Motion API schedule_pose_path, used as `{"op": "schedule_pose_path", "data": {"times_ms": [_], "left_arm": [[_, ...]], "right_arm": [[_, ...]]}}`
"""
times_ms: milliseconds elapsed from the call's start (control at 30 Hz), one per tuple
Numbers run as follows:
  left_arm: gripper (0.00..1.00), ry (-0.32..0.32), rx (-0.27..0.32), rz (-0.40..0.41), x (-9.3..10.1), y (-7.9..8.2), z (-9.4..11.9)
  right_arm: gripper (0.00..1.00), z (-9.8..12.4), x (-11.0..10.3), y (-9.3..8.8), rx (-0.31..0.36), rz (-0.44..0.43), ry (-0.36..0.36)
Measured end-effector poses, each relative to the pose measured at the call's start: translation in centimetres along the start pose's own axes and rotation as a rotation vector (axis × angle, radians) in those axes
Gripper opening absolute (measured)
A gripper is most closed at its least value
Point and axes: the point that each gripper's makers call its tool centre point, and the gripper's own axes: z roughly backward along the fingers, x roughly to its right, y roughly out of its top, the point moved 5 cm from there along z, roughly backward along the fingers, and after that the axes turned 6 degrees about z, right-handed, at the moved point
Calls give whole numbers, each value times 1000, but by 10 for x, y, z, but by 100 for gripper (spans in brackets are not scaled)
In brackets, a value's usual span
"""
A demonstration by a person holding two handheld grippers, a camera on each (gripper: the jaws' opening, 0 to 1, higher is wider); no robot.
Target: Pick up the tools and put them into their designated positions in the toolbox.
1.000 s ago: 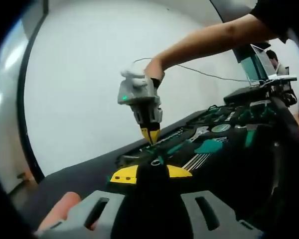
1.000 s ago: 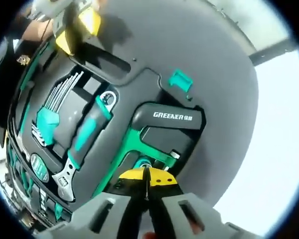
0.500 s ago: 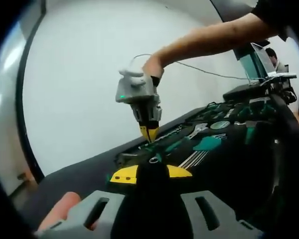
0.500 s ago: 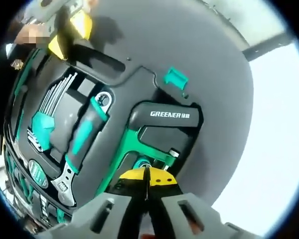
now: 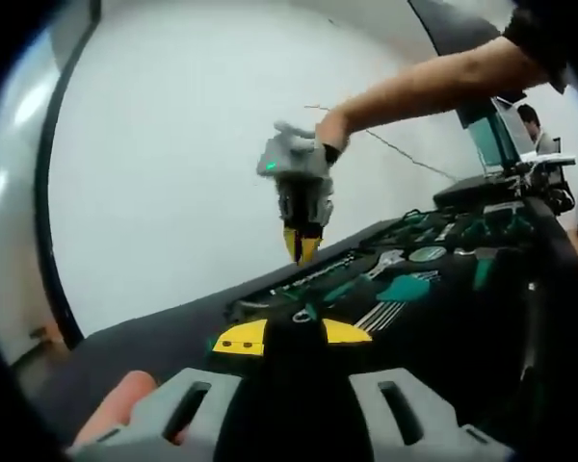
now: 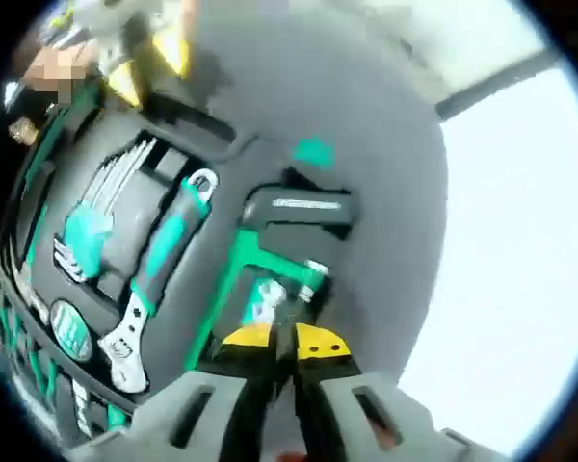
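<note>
In the right gripper view, the right gripper (image 6: 284,339) has its yellow-tipped jaws pressed together with nothing between them. Just beyond the tips lies the toolbox (image 6: 366,231), its dark foam tray holding the tools in their cut-outs. Closest to the jaws is a green-framed tool with a black handle (image 6: 294,207), lying clear of the tips and seated in its recess. Beside it, to the left, sits the adjustable wrench (image 6: 159,274) with its teal grip, and further left the set of hex keys (image 6: 101,217) in a teal holder. At the far top left the other gripper's yellow tips hang over the tray's edge.

In the left gripper view, the left gripper (image 5: 291,334) shows its yellow tips low in the picture; whether its jaws are apart or closed cannot be told, as a dark mass covers the gap. Past them the tray stretches away, and the right gripper hangs above it, jaws closed, held by a person's hand (image 5: 333,130).
</note>
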Motion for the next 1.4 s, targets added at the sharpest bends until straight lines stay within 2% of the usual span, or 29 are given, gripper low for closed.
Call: {"op": "schedule_pose_path", "data": {"times_ms": [33,67,100,133,233,267,333,400,433,500,567,633,667,800,867,900,967,1000,1033,1067,1100,1133,1167,1200,1267,1300,1333,1367,1400], "left_arm": [[15,8,4,8,-4,0,1],[15,13,4,12,-6,0,1],[15,20,6,18,-3,1,0],[15,22,9,22,-3,1,0],[15,29,14,28,-5,2,0],[15,32,12,25,-6,2,0],[15,40,9,24,-9,1,-2],[15,51,9,23,-11,1,-1],[15,54,15,29,-11,2,-1],[15,61,25,41,-14,2,-1],[15,64,19,45,-17,1,-2],[15,64,-1,36,-17,-3,-3],[15,61,-5,31,-16,-4,-3],[15,61,-25,12,-15,-7,-5],[15,63,-24,3,-17,-7,-5],[15,66,-19,6,-17,-6,-5],[15,74,-18,14,-19,-6,-5],[15,78,-18,16,-18,-5,-4],[15,79,-15,20,-19,-5,-4],[15,70,-2,34,-18,-3,-3],[15,43,18,62,-14,1,-3],[16,13,75,95,-12,9,-2],[16,3,121,111,-11,14,-1],[16,-1,144,113,-5,18,2],[16,8,122,104,-3,18,6],[17,5,127,129,-3,19,6],[17,9,127,132,-3,18,6],[17,15,124,130,-1,19,6],[17,20,117,131,0,18,6]], "right_arm": [[5,11,1,-4,30,8,-8],[6,28,3,-11,71,-10,-48],[7,43,-2,-15,87,-37,-79],[8,62,-11,-22,133,-77,-108],[12,102,-34,-39,156,-97,-168],[12,115,-43,-43,171,-98,-189],[12,147,-67,-55,216,-167,-242],[13,174,-90,-71,224,-191,-290],[13,190,-108,-79,226,-212,-320],[14,214,-138,-93,208,-218,-349],[15,242,-167,-108,160,-207,-372],[16,267,-185,-117,134,-205,-393],[16,288,-196,-123,115,-207,-410],[16,354,-222,-144,19,-224,-528],[16,371,-233,-152,-25,-241,-580],[16,378,-241,-155,-18,-289,-619],[18,382,-253,-156,-4,-353,-683],[20,385,-259,-159,-5,-399,-771],[21,387,-263,-161,-20,-412,-830],[21,389,-269,-166,-41,-440,-939],[20,389,-274,-168,-49,-459,-993],[20,387,-282,-173,-45,-520,-1083],[19,384,-289,-179,-29,-584,-1138],[19,374,-300,-183,10,-661,-1163],[19,357,-311,-193,147,-827,-1209],[20,338,-318,-197,254,-938,-1188],[21,326,-321,-200,328,-1011,-1188],[23,308,-326,-203,438,-1136,-1173],[23,296,-327,-201,499,-1157,-1128]]}}
